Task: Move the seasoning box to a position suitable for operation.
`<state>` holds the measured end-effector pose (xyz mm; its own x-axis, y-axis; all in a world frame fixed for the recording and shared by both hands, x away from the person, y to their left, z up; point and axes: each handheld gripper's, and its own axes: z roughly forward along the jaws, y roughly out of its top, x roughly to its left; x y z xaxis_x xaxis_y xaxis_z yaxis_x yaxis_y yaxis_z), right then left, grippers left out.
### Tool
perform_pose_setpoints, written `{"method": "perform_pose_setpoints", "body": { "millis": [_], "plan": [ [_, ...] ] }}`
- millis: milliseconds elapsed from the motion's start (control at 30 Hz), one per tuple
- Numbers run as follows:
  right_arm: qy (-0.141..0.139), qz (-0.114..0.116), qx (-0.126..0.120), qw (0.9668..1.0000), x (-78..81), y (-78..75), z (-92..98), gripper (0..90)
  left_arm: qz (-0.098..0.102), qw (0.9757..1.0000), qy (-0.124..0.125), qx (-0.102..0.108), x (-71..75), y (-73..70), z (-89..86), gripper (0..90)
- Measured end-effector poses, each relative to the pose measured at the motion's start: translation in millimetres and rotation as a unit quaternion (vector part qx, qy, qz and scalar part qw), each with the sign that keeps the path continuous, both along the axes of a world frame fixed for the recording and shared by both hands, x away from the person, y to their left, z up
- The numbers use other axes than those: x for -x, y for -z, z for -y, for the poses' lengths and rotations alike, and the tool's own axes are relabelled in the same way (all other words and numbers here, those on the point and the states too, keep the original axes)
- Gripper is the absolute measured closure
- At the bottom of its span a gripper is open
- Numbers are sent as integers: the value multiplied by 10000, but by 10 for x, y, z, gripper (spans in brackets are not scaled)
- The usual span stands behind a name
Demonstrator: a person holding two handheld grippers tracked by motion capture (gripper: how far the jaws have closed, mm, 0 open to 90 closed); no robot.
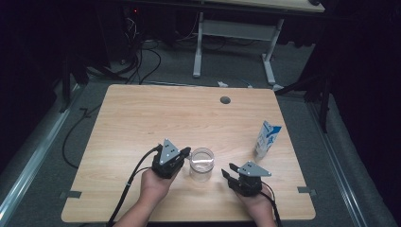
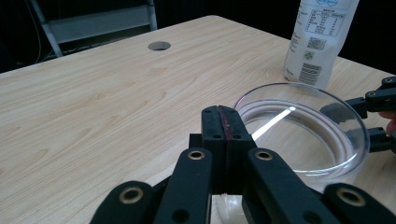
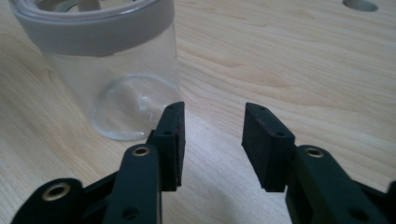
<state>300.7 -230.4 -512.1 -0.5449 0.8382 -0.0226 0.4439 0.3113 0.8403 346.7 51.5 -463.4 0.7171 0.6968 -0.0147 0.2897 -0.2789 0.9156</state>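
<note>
So the clear jar (image 1: 202, 164) stands upright on the tabletop (image 1: 142, 118) betw. both tongs: left tongs (image 1: 186, 152), pressed together, sit at its rim, right tongs (image 1: 228, 170) just beside it w/ jaws apart & empty; carton (image 1: 267, 138) beyond.

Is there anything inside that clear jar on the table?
The jar looks empty: through its open mouth and clear wall only the wooden table shows. The shut left gripper at its rim hides a small part of the near wall.
</note>
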Motion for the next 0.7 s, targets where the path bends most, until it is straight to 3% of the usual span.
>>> {"method": "perform_pose_setpoints", "body": {
  "millis": [233,700],
  "plan": [
    [0,203,-15,9998,2,-55,-32,649,41,10000,-61,38,4,8,-10,900],
    [-38,239,-22,9997,-12,-60,-61,647,71,9999,-85,59,9,15,-28,900]
  ]
}}
